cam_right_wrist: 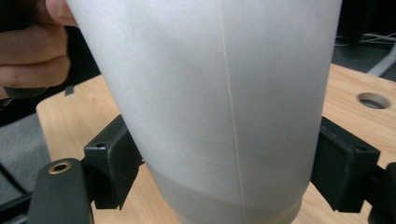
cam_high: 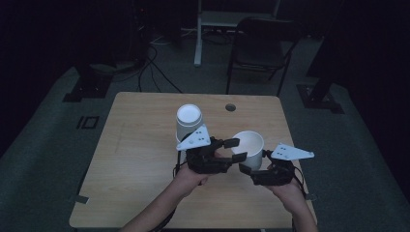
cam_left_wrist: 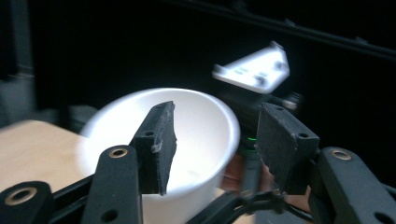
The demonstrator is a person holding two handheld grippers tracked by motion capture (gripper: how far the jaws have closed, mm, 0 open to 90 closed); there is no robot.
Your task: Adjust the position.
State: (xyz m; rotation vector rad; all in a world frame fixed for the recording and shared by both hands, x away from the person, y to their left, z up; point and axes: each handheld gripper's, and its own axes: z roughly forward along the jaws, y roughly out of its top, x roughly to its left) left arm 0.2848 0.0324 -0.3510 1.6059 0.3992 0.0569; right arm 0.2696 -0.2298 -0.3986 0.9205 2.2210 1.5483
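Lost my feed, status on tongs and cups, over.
Right tongs shut on the upright cup. Left tongs open, one jaw inside that cup's rim, pads clear. Upturned cup stands apart behind. Nothing in the way.

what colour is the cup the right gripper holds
White, plain, with one faint vertical seam. The cup shows best in the right gripper view.

Left gripper (cam_left_wrist: 212, 135) fingers (cam_left_wrist: 156, 140) parted, straddling rim of white paper cup (cam_left_wrist: 201, 135): left finger over cup's open mouth, right finger outside rim, neither pressing wall. Cup upright, blurred. Table (cam_left_wrist: 32, 140) at lower left. Right gripper (cam_left_wrist: 257, 70) behind cup, grey plate on top, blurred. Background dark.
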